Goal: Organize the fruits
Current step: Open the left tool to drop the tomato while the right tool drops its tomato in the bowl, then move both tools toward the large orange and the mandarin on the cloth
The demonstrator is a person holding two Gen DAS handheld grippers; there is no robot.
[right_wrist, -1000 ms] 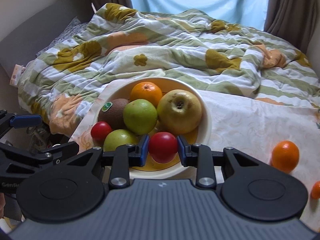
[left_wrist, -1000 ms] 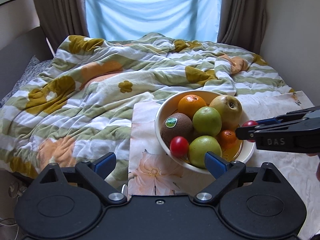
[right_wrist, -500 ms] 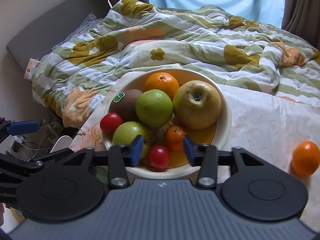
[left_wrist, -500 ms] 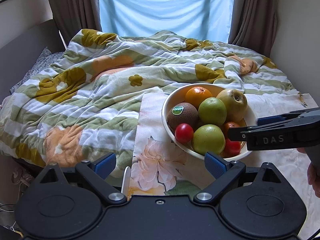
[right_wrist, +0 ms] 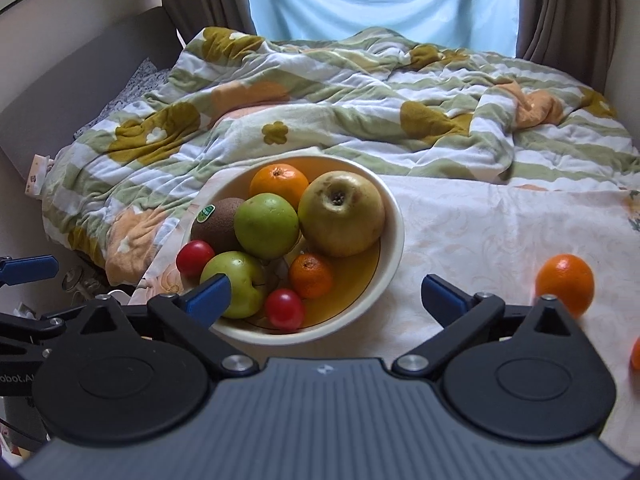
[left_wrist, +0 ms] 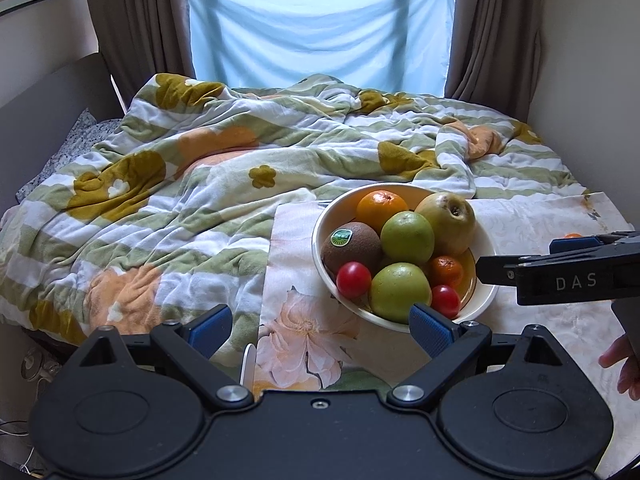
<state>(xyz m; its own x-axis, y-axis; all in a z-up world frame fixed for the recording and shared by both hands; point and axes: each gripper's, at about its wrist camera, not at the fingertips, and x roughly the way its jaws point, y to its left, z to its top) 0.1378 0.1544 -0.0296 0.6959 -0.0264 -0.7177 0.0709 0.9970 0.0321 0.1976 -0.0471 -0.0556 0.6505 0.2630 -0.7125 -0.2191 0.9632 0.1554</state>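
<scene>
A cream bowl (right_wrist: 394, 216) on a floral cloth holds an orange (right_wrist: 279, 184), a yellow apple (right_wrist: 342, 214), two green apples (right_wrist: 266, 226), a kiwi (right_wrist: 218, 224), a mandarin (right_wrist: 311, 276) and two red tomatoes (right_wrist: 284, 309). The bowl also shows in the left wrist view (left_wrist: 320, 240). My right gripper (right_wrist: 325, 294) is open and empty, just in front of the bowl. My left gripper (left_wrist: 320, 324) is open and empty at the bowl's front left. A loose orange (right_wrist: 565, 283) lies on the cloth to the right.
A crumpled green, white and orange blanket (left_wrist: 224, 184) covers the bed behind the bowl. Another orange fruit (right_wrist: 635, 354) peeks in at the right edge. Curtains and a blue-covered window stand behind. The bed edge drops off at the left.
My right gripper opened and let the red tomato drop into the bowl's front, then drew back with jaws wide. Both grippers pulled back slightly from the bowl.
</scene>
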